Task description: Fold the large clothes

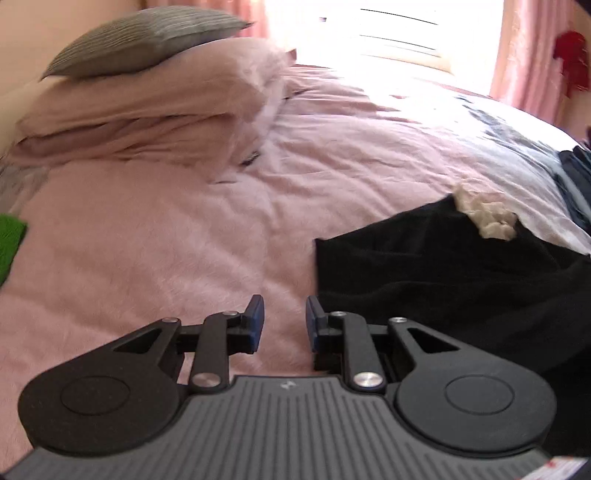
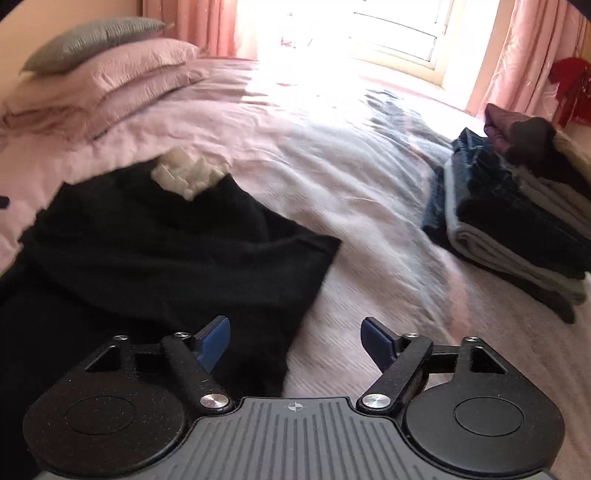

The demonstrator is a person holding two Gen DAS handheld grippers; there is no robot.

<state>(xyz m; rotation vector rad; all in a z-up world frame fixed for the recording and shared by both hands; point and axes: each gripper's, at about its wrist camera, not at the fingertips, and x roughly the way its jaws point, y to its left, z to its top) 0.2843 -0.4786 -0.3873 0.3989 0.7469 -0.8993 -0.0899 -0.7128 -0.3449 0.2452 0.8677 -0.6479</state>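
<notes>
Black garment (image 2: 166,258) lies on the pink bedcover (image 1: 166,240); left gripper (image 1: 282,321) fingers narrow, right gripper (image 2: 295,339) fingers wide, both empty.

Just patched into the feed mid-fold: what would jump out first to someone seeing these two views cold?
The black garment sprawls on the pink bedspread, with a cream fleecy lining showing at its far end. A stack of folded clothes sits at the bed's right side, near the bright window. Both tongs hang empty above the bed: the left tongs narrowly parted, the right tongs wide.
</notes>
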